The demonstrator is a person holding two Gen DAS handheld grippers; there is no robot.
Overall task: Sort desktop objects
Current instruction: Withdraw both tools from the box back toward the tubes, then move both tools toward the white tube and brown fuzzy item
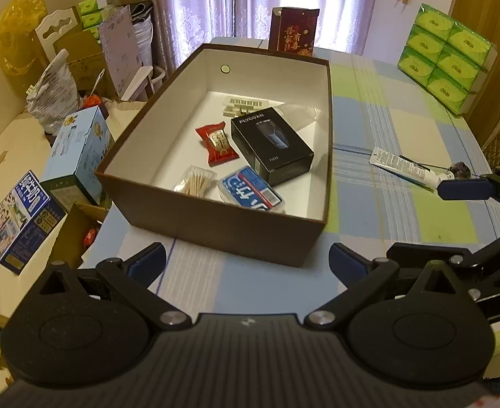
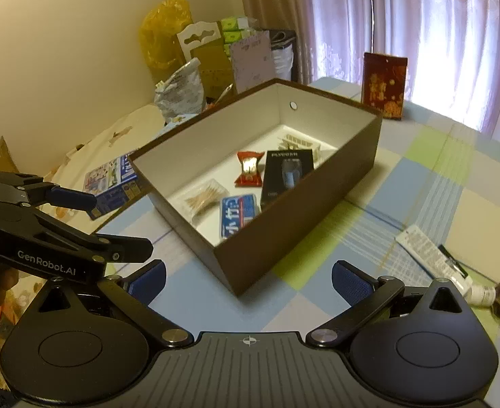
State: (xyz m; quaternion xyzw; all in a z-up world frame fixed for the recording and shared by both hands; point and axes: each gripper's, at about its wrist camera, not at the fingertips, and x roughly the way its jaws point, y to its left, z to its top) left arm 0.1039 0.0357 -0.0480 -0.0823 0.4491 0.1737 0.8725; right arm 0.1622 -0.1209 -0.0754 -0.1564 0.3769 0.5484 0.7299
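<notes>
A brown box [image 1: 216,227] with a white inside stands on the checked tablecloth. It holds a black FLYCOAN carton [image 1: 272,144], a red sweet wrapper [image 1: 217,142], a bag of cotton swabs [image 1: 197,182], a blue packet [image 1: 250,188] and white clips [image 1: 244,105]. Outside, to its right, lie a white tube [image 1: 399,166] and a small dark fuzzy object [image 1: 459,170]. My left gripper [image 1: 248,261] hovers open and empty in front of the box. My right gripper [image 2: 248,280] is open and empty at the box's near corner [image 2: 236,289], with the tube [image 2: 430,255] to its right.
A red printed packet [image 1: 294,32] stands behind the box. Green tissue packs [image 1: 443,57] are stacked at the table's far right. Blue cartons [image 1: 76,149], bags and cardboard crowd the area left of the table. My left gripper [image 2: 120,226] shows at the right wrist view's left.
</notes>
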